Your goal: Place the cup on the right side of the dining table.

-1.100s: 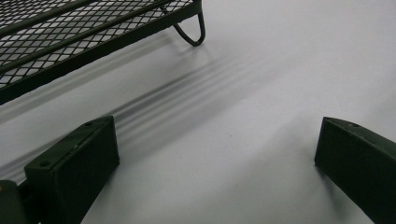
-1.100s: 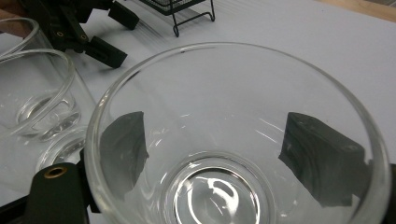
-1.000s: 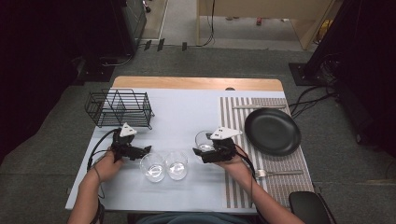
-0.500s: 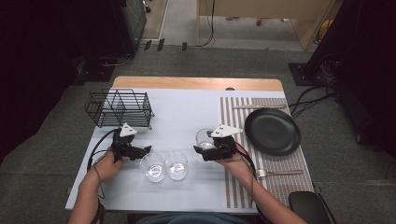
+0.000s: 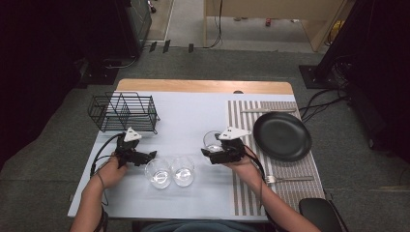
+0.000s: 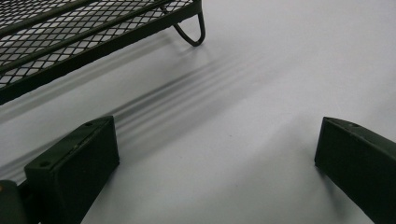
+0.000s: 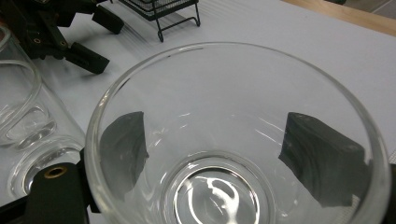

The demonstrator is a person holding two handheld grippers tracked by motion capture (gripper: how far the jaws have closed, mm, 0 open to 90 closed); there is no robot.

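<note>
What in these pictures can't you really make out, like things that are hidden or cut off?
- Glass in the right gripper: high view, gripper body covers most of it.
- Whether its pads press the glass: right gripper view, seen only through the wall.
- Wire rack: left gripper view, cut off by the top edge.
- Fork: high view, too small for detail.

Three clear glasses [image 5: 158,172], one black wire rack [image 5: 124,112], one black plate [image 5: 282,136], one fork [image 5: 289,179], one knife [image 5: 261,110]
</note>
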